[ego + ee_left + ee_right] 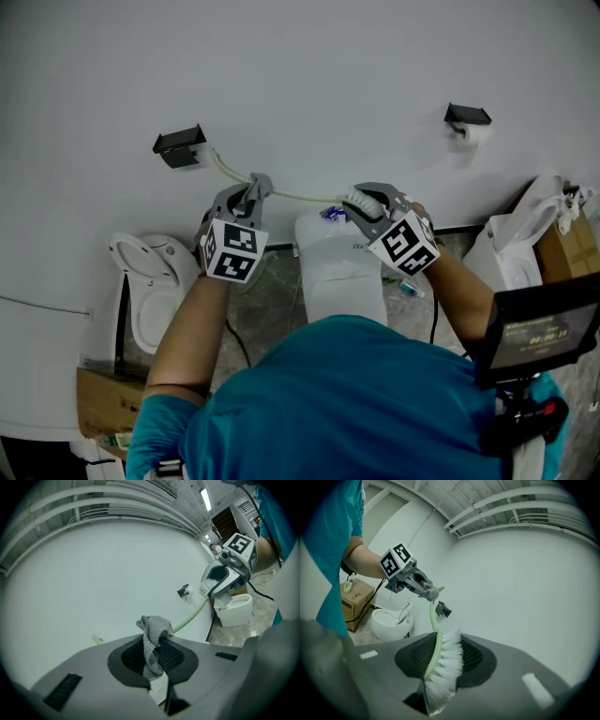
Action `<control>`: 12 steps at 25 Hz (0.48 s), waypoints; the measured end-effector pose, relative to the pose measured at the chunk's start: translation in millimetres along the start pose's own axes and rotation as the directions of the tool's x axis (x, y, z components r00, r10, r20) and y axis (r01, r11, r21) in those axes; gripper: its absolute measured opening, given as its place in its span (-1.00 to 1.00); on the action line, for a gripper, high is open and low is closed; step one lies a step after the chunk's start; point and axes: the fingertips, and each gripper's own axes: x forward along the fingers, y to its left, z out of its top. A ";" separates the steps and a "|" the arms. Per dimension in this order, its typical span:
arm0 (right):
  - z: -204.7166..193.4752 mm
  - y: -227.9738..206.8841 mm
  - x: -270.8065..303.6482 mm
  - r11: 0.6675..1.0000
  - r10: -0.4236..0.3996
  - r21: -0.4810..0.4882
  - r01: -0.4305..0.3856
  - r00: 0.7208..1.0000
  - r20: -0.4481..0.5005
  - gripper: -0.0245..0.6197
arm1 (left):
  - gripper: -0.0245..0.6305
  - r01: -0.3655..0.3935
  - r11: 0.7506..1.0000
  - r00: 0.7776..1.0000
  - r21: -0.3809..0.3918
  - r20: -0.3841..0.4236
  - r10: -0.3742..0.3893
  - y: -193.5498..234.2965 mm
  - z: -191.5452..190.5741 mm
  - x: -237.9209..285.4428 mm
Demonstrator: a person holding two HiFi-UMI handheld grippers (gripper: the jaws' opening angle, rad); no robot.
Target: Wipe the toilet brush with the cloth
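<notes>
Grey cloth (152, 632) in left gripper (249, 195) meets toilet brush (442, 665) handle.

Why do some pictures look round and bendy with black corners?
Left gripper view: wide lens bows the ceiling pipes and blackens the corners; the cloth is sharp. Right gripper view: same round bending, brush sharp. Head view: hardly bent, flat dim light, no glare.
</notes>
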 end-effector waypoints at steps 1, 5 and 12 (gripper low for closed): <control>-0.2 -0.3 -1.0 1.000 0.000 -0.003 0.000 1.000 0.002 -0.55 | -0.81 -0.003 1.000 1.000 0.000 0.000 0.003 1.3 -0.4 -0.2; -1.3 -1.3 -5.8 1.000 0.006 -0.001 -0.006 1.000 0.009 -0.56 | -0.81 -0.019 1.000 1.000 -0.002 0.000 0.019 8.1 -2.1 -1.4; -2.0 -2.9 -12.2 1.000 0.002 -0.005 -0.002 1.000 0.015 -0.57 | -0.80 -0.060 0.998 0.998 0.003 -0.008 0.060 25.9 -7.3 -4.8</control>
